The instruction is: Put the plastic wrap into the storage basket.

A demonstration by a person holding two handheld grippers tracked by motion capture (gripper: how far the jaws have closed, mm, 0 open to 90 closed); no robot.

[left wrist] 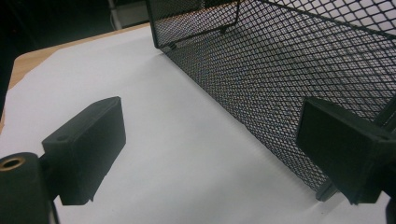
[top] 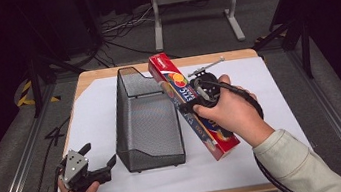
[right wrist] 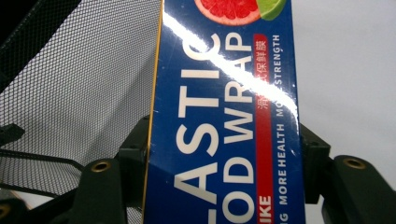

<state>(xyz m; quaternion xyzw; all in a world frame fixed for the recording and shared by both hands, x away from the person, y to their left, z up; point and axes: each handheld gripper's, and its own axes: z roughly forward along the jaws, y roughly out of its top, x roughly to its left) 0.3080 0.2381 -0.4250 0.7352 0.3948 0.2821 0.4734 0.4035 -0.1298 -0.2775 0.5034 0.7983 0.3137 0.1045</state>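
White table, right claw gripping box

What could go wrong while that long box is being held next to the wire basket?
The long red-and-blue plastic wrap box is gripped near its middle by the right tongs, so it might tip or slip. Its far end hangs by the black wire mesh basket rim and might bump it.

The person is wearing a pale, greyish-green long-sleeved top, its cuffs showing at both wrists. The left gripper is showing 2 black block-shaped jaws, a grey three-cornered plate with small screws and a brass-ringed hole. The right gripper is trailing a black cable and showing brass-ringed screw holes.
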